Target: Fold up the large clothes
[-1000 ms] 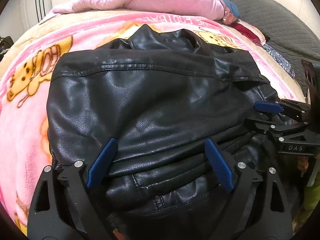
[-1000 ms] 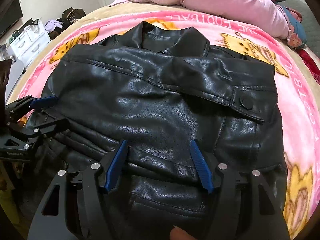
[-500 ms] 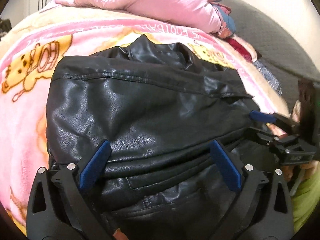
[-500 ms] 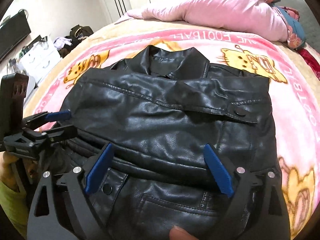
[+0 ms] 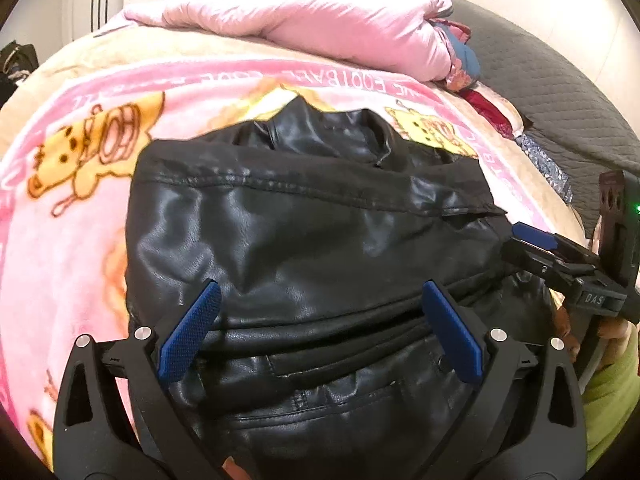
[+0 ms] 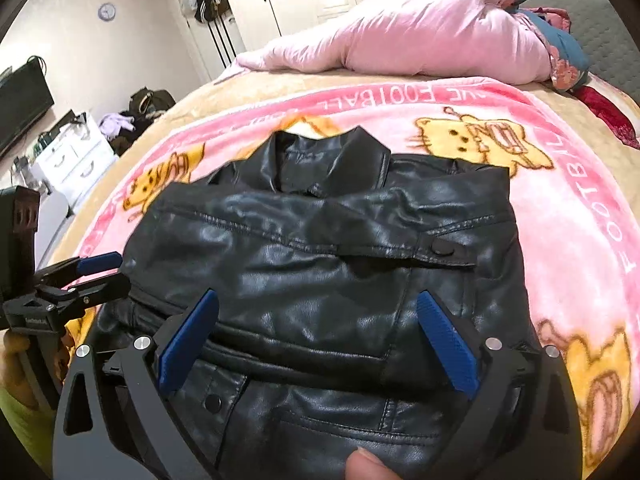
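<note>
Black leather jacket [image 6: 320,280] lying folded on a pink cartoon-print fleece blanket [image 6: 580,208], collar away from the cameras, lower half doubled up over the chest, probably to make a compact bundle. Left gripper [image 5: 320,332] held low over the near fold, blue pads spread wide, gripping nothing. Right gripper [image 6: 316,340] likewise spread apart over the near hem, holding nothing; likely both released. Beyond, a rumpled pink quilt [image 6: 420,28] heaped at the bed's far edge.
</note>
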Demonstrator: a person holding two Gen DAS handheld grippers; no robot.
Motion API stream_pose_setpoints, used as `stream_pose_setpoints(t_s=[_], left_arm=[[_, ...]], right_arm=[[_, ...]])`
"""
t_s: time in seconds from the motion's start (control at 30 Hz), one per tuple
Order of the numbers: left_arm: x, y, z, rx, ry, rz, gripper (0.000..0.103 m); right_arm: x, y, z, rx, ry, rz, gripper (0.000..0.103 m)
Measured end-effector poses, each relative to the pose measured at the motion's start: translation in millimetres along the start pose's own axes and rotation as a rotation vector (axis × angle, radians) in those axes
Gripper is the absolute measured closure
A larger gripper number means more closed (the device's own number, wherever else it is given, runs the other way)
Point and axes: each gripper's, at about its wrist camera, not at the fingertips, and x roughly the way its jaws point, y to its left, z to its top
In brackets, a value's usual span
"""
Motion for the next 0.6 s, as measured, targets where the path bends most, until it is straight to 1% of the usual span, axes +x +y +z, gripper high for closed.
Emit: stream_pose_setpoints(t_s=[0.17, 0.27, 0.43, 0.6], left_arm=[[-9, -5, 2, 0.009, -0.021, -0.006, 0.009], [-15, -9, 2, 0.016, -0.034, -0.004, 0.009], [-27, -15, -1, 0.021, -0.052, 0.003, 0.009], [-46, -21, -4, 0.031, -0.089, 0.023, 0.009]], right_arm=[[-9, 0, 2, 0.008, -0.042, 0.01, 0.004], [-14, 0, 4, 0.028, -0.052, 0.043, 0.004], [-25, 7, 5, -0.001, -0.079, 0.034, 0.004], [-35, 16, 5, -0.028, -0.11, 0.028, 0.004]])
